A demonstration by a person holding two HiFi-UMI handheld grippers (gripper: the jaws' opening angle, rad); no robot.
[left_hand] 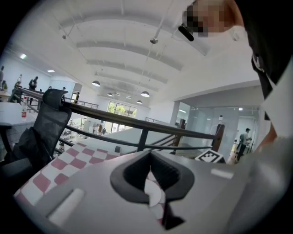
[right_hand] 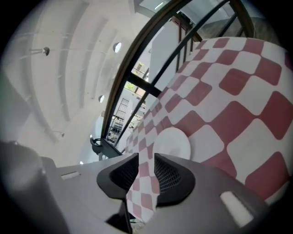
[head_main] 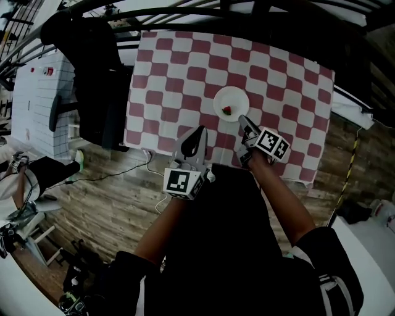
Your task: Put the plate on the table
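**Plank floor, checked tabletop, plate lying free on the cloth**

Wooden plank floor [head_main: 111, 197] runs under the person's two forearms, which reach from the bottom of the head view toward a tabletop [head_main: 179, 74] covered in a red-and-white checked cloth.

The left gripper [head_main: 199, 133] hangs over the near edge of the tabletop, about midway along it. Its jaws are pressed together at the tips and hold nothing. Part of the white plate and the checks show through the gap behind the tips in the left gripper view.

The right gripper [head_main: 242, 118] is further in from the near edge and to the right of the left one. Its jaws stand a little apart with a narrow slot between the pads. Only the checked cloth shows through that slot, and nothing is pinched.

Just beyond its tip lies the plate [head_main: 231, 102], flat on the cloth and about midway between the near and far edges. It is clear of both grippers. A small red bit [head_main: 226, 110] sits on the plate near its near rim; what it is cannot be told.

At the left edge of the tabletop stands a black chair [head_main: 99, 80] draped in dark cloth. Beyond the far edge runs a dark railing [head_main: 185, 12].
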